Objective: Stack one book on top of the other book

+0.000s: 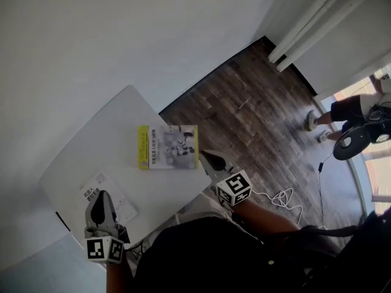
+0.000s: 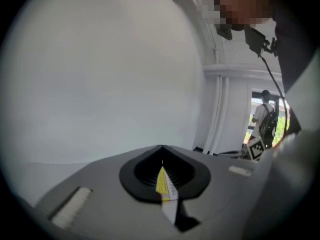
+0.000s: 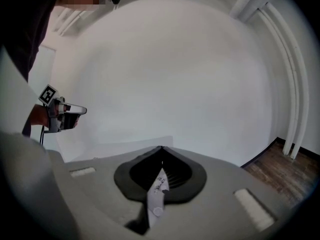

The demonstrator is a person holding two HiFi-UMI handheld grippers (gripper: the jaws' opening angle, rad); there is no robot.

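Observation:
On the white table (image 1: 91,145) lie two books, apart from each other. One has a yellow spine and a pale printed cover (image 1: 167,146) and lies near the right edge. The other is white (image 1: 116,200) and lies at the near left. My left gripper (image 1: 101,195) hangs shut over the white book, holding nothing. My right gripper (image 1: 203,155) is shut too, its tip just off the yellow-spined book's right edge. In the left gripper view the jaws (image 2: 161,149) meet, and a sliver of the yellow-spined book (image 2: 162,183) shows through the gap. The right gripper view shows shut jaws (image 3: 161,149) and the left gripper (image 3: 62,115) far off.
The table stands against a white wall; dark wood floor (image 1: 256,115) lies to the right. A cable (image 1: 281,197) lies on the floor. A person's legs (image 1: 342,112) and a dark round object (image 1: 351,142) are at the far right. White pipes (image 1: 311,17) run along the wall.

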